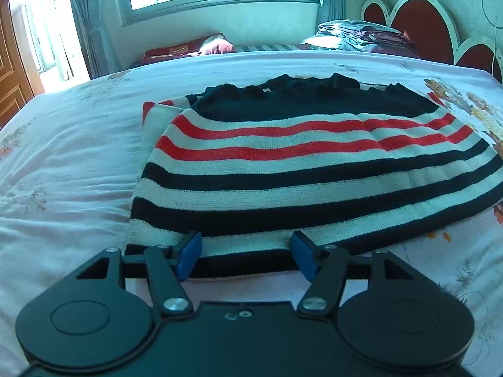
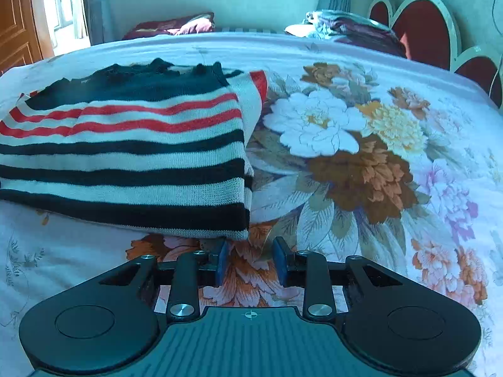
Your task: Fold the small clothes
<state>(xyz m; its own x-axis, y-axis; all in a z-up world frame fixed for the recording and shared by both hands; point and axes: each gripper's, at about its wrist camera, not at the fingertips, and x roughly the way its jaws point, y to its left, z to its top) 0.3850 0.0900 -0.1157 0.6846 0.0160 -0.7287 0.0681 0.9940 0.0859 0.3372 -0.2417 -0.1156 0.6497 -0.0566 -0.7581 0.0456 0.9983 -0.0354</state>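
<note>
A small knit sweater (image 1: 283,169) with black, white and red stripes lies folded flat on the bed, its black ruffled edge at the far end. My left gripper (image 1: 246,253) stands open at the near hem, and the black bottom stripe runs flat across the gap between its blue pads (image 1: 190,251) without being pinched. In the right wrist view the sweater (image 2: 125,157) fills the left half. My right gripper (image 2: 250,262) is open over the flowered sheet, just in front of the sweater's near right corner (image 2: 239,232), with only sheet between its fingers.
The bed (image 1: 63,172) has a pale sheet with a large flower print (image 2: 345,144) on its right side. A pile of folded bedding (image 1: 361,36) and a dark red pillow (image 1: 185,48) lie at the far edge. A red headboard (image 1: 421,22) is far right and a wooden door (image 1: 12,72) is left.
</note>
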